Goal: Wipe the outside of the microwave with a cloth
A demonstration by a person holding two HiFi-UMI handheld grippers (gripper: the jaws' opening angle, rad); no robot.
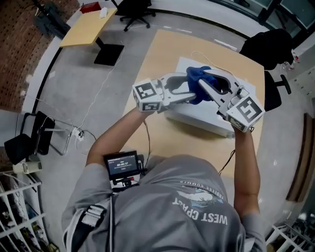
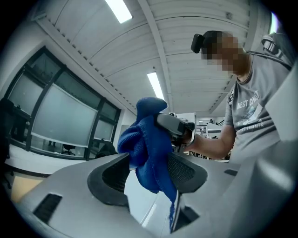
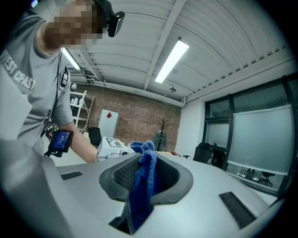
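While the level right tool (image 3: pixel 146 176) pinches the cloth (image 2: pixel 149 139), the left tool (image 2: pixel 148 176) gapes around it.

A crumpled blue cloth (image 1: pixel 198 78) hangs pinched in the right tongs (image 3: pixel 148 176), just above the white microwave (image 1: pixel 197 120), which sits toward the bench's (image 1: pixel 162 54) far right corner.

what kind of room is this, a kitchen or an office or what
Most likely an open office or lab workspace, not a kitchen. It has light wooden desks, a black swivel chair, a brick wall and glass partition walls.
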